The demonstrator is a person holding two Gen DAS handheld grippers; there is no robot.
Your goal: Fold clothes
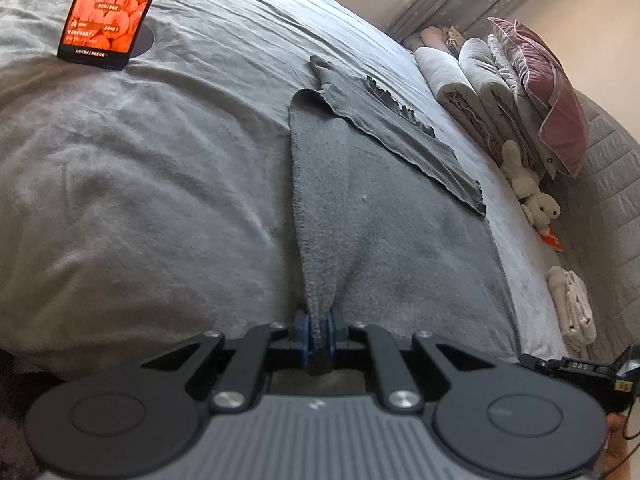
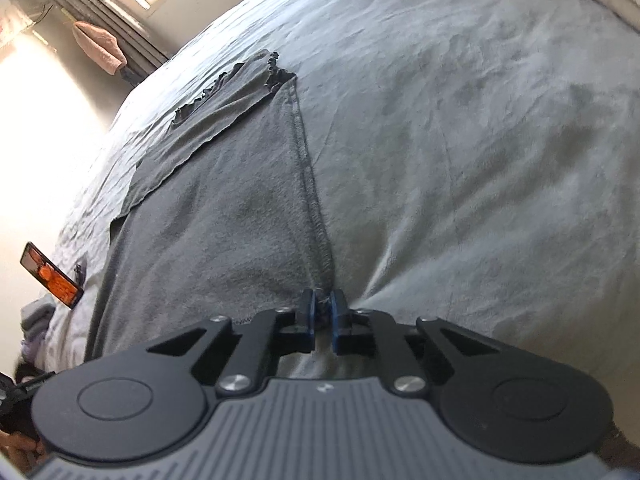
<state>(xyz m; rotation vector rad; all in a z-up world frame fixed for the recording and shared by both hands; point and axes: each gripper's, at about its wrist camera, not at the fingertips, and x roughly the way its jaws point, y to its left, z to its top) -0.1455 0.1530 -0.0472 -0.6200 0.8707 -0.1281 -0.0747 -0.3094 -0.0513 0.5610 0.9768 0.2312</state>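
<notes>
Hand-held grippers (image 1: pixel 319 330) (image 2: pixel 323 314) both pinching grey garment (image 1: pixel 384 216) corners

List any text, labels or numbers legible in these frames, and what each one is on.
Phone screen, propped on the bed: white lines of text over an orange picture, too small and blurred to read.
Black device at the right edge of the left wrist view: small light characters, possibly "D" and "S", not surely legible.
Gripper bodies: a small pale logo mark, no words.
Grey garment: no text visible.
</notes>
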